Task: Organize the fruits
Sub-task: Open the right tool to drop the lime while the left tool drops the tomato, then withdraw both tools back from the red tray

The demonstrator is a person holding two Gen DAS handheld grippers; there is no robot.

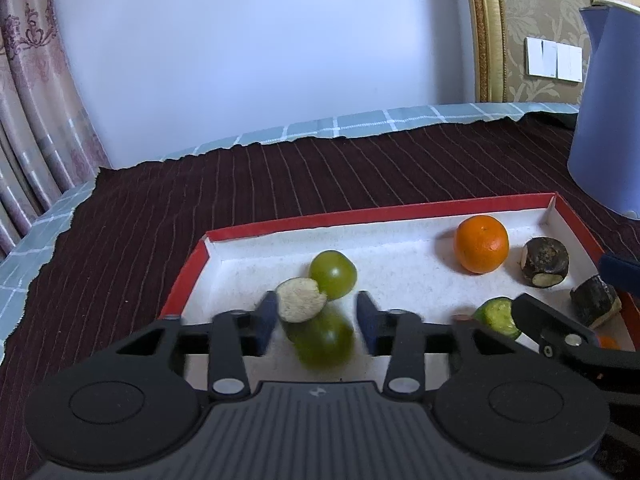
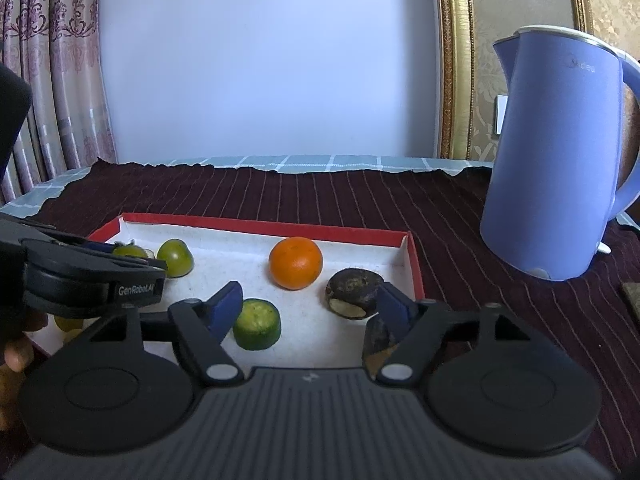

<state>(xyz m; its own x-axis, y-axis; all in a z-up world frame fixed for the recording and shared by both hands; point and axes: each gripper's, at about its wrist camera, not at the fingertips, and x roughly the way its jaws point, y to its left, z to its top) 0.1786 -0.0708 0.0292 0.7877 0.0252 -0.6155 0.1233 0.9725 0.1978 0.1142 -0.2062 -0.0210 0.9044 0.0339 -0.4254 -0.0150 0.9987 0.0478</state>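
Note:
A red-rimmed white tray point(image 1: 372, 213) point(image 2: 264, 227) holds the fruit. In the left wrist view my left gripper point(image 1: 316, 318) is open over the tray's left part; a blurred green fruit point(image 1: 322, 340) and a pale cut piece point(image 1: 300, 299) lie between its fingers, not clamped. Another green fruit point(image 1: 333, 274) point(image 2: 175, 258) sits just beyond. An orange point(image 1: 481, 244) point(image 2: 295, 263), two dark pieces point(image 1: 545, 257) point(image 1: 595, 300) and a cut green piece point(image 1: 497, 314) point(image 2: 257, 324) lie to the right. My right gripper point(image 2: 310, 306) is open above the tray, between the cut green piece and a dark piece point(image 2: 352, 293).
A blue electric kettle point(image 2: 560, 160) point(image 1: 608, 120) stands on the dark striped cloth point(image 1: 280, 184) right of the tray. The wall, a curtain point(image 2: 48, 80) and a gold frame point(image 2: 452, 60) are behind. The left gripper's body point(image 2: 80, 276) fills the left of the right wrist view.

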